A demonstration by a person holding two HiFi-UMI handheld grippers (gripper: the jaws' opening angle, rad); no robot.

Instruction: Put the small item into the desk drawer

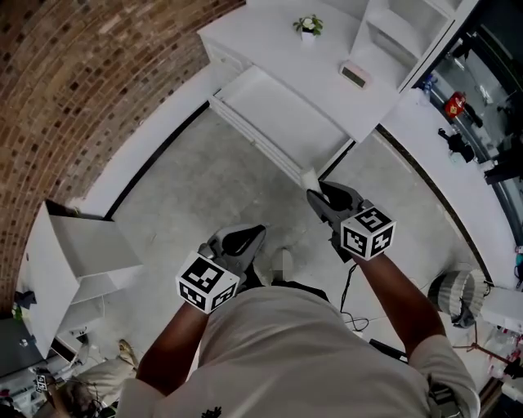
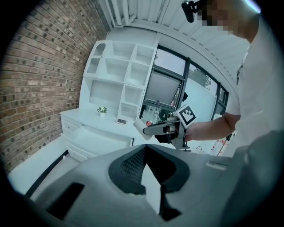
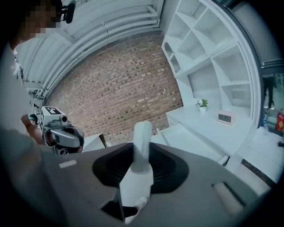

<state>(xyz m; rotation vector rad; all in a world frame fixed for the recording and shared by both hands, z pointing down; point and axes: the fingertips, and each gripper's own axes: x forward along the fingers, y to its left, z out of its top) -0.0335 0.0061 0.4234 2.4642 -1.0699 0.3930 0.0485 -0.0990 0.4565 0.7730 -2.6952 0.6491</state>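
Note:
A small white tube-shaped item [image 1: 309, 179] sticks out of my right gripper [image 1: 317, 196], which is shut on it; in the right gripper view the item [image 3: 143, 139] rises between the jaws of that gripper [image 3: 141, 170]. The gripper hangs in the air just short of the white desk's open drawer [image 1: 278, 114], with the item close to the drawer's front corner. My left gripper [image 1: 243, 242] is lower and to the left, over the floor, shut with nothing in it [image 2: 148, 166]. From the left gripper view I see the right gripper [image 2: 153, 128] with the item [image 2: 140, 125].
On the desk top [image 1: 245, 33] stand a small potted plant [image 1: 308, 24] and a digital clock [image 1: 353, 75], beside white shelving [image 1: 400, 33]. A low white open cabinet [image 1: 82, 253] stands at the left by the brick wall [image 1: 73, 73]. Cables [image 1: 351, 310] lie on the floor.

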